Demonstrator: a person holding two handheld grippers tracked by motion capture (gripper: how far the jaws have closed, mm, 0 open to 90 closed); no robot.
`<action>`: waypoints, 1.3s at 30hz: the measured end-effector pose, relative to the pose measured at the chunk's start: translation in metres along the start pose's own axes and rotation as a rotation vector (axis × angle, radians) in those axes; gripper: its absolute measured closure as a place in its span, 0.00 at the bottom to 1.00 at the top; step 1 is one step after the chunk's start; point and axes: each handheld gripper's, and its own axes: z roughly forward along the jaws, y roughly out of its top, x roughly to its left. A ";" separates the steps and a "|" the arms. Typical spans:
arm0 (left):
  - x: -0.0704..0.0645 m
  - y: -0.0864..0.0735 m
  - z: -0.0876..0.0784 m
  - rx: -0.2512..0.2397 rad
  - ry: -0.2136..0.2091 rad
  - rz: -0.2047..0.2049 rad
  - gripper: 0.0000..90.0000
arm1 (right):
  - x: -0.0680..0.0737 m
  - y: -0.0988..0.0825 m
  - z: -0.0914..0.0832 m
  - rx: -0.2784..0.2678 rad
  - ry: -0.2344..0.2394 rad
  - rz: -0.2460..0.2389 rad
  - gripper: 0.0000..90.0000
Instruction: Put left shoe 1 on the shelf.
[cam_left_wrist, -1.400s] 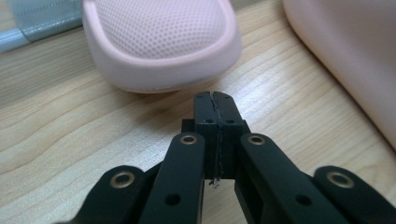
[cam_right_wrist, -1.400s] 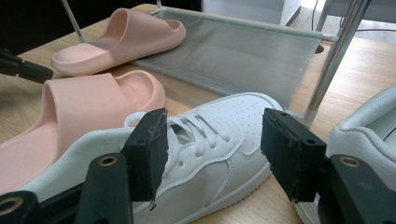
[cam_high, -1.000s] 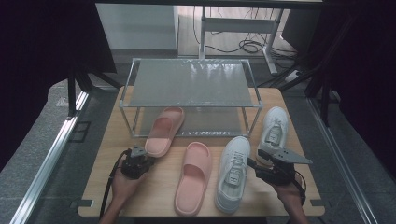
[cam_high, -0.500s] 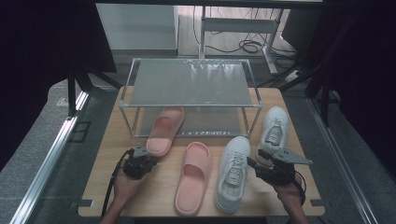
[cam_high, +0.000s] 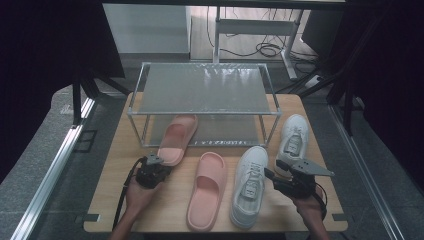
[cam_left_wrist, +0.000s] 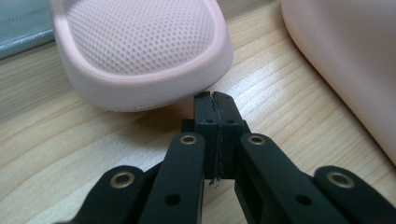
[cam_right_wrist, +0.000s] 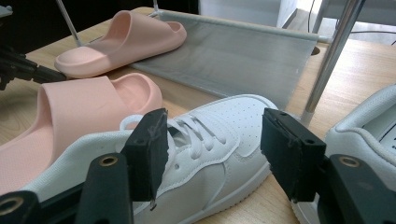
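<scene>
We find our left gripper (cam_left_wrist: 213, 100) closed empty just short of the pink slipper's heel (cam_left_wrist: 149, 60) on the surface (cam_high: 125, 150), and our right gripper (cam_right_wrist: 212, 140) wide open beside the white sneaker (cam_right_wrist: 219, 140).

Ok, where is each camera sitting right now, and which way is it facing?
High view: above the person's side, looking forward and down on the wooden table, the shoe rack, both hands and both claws.
Left gripper view: rides the left claw, shut, aimed low at the heel of the rear pink slipper.
Right gripper view: rides the right claw, open, facing the near white sneaker and the rack.
Shared: the left and right gripper views both show the rear pink slipper.
</scene>
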 end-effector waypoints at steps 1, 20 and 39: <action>-0.001 0.001 0.000 0.001 -0.003 0.005 1.00 | 0.000 0.000 0.000 -0.002 0.000 0.000 0.47; -0.004 0.010 -0.002 -0.009 -0.008 0.022 1.00 | 0.002 -0.001 0.001 0.003 0.004 -0.002 0.46; -0.006 0.032 0.019 0.001 0.008 0.031 1.00 | 0.001 -0.001 0.000 -0.001 0.003 0.002 0.46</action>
